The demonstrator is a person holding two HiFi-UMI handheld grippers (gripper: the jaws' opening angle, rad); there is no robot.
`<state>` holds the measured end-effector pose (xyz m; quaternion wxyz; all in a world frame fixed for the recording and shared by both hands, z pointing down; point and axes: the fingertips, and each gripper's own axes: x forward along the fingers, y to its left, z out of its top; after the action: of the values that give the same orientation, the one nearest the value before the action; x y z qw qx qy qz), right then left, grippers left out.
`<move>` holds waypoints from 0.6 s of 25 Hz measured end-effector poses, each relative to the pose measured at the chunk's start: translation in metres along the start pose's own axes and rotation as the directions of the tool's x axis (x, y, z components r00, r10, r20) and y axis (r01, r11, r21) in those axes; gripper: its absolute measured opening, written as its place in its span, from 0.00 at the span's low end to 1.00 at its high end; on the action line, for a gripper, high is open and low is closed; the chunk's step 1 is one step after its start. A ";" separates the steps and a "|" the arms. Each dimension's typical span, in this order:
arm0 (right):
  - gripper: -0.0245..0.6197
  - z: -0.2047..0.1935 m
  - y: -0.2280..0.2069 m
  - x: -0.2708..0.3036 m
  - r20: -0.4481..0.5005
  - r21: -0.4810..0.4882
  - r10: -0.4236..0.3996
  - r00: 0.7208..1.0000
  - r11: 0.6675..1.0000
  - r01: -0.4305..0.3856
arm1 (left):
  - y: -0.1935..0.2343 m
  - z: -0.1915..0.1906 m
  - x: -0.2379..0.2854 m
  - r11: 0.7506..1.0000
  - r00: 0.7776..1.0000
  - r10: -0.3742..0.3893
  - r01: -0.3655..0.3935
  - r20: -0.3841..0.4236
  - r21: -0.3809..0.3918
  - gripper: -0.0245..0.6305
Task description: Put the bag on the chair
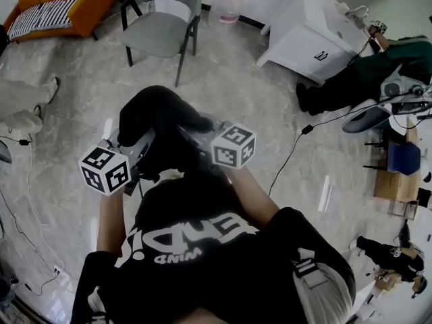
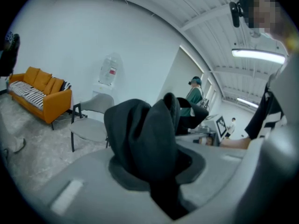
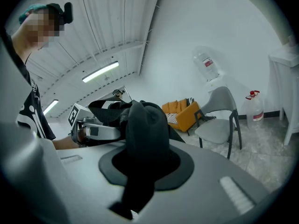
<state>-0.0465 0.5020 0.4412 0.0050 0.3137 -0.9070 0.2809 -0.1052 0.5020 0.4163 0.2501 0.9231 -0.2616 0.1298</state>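
Observation:
A black bag (image 1: pixel 158 123) hangs in front of the person, held up between both grippers. My left gripper (image 1: pixel 138 150) is shut on a fold of the black bag (image 2: pixel 145 139), which bulges up out of its jaws. My right gripper (image 1: pixel 199 144) is shut on another fold of the bag (image 3: pixel 142 134). The grey chair (image 1: pixel 162 22) stands a few steps ahead on the marble floor, its seat bare. The same chair (image 2: pixel 93 122) shows left of the bag in the left gripper view, and the chair (image 3: pixel 219 120) shows at right in the right gripper view.
An orange sofa (image 1: pixel 61 5) with a striped cushion stands at far left. A white cabinet (image 1: pixel 307 36) is to the chair's right, a water jug (image 1: pixel 231 5) between them. A cable (image 1: pixel 297 147) trails across the floor at right, near a seated person (image 1: pixel 364 73).

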 end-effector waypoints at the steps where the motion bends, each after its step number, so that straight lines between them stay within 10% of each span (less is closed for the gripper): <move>1: 0.15 0.004 -0.007 0.007 -0.003 -0.001 0.006 1.000 1.000 -0.006 | 0.008 0.004 0.004 1.000 1.000 0.005 -0.005 0.003 -0.004 0.17; 15: 0.15 0.112 -0.118 0.085 -0.034 -0.009 0.080 0.996 0.997 -0.081 | 0.113 0.112 0.082 0.997 0.997 0.063 -0.061 0.037 -0.048 0.17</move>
<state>-0.0282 0.3206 0.4222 0.0106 0.2721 -0.9201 0.2816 -0.0869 0.3246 0.3974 0.2626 0.9107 -0.2980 0.1135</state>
